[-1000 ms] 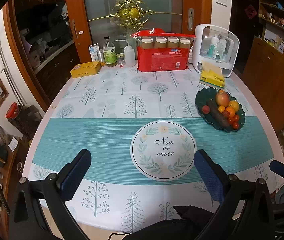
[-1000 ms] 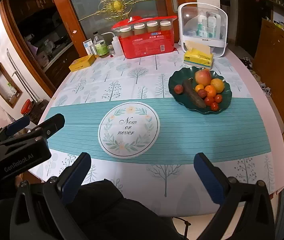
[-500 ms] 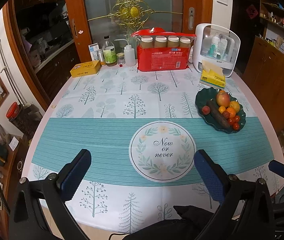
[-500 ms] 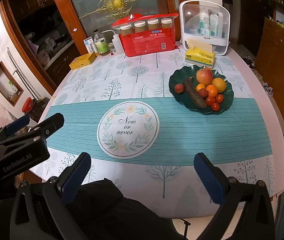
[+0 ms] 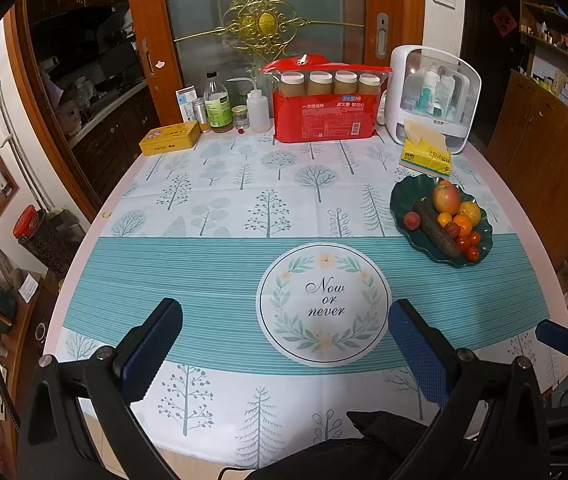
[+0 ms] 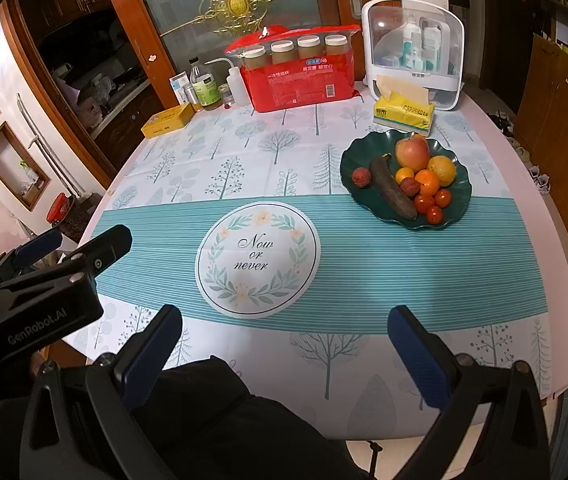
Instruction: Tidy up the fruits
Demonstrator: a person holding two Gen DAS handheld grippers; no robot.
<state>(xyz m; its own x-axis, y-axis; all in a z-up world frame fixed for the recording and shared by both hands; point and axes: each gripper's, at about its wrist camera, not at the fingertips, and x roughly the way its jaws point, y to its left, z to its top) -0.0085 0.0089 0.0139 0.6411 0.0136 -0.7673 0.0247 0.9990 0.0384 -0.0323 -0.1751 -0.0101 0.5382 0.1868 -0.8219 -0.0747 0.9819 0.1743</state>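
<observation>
Dark cloth is covering the near table edge at the bottom of both views, and the fisheye rim is blacking out the corners. In the left view the right claw is showing only as a blue tip at the right edge. The small fruits are hard to name: a bumpy red one is lying apart on the plate's left, round glossy tomatoes are clustering at its near side. The plate, dark green and scallop-rimmed, is sitting in the upper right, holding a smooth apple, oranges and a long, dull brown fruit. The left claw is gaping wide, gripping nothing; in its own view the right claw is likewise spread, bare, its ribbed blue pads hanging over the printed tablecloth.
</observation>
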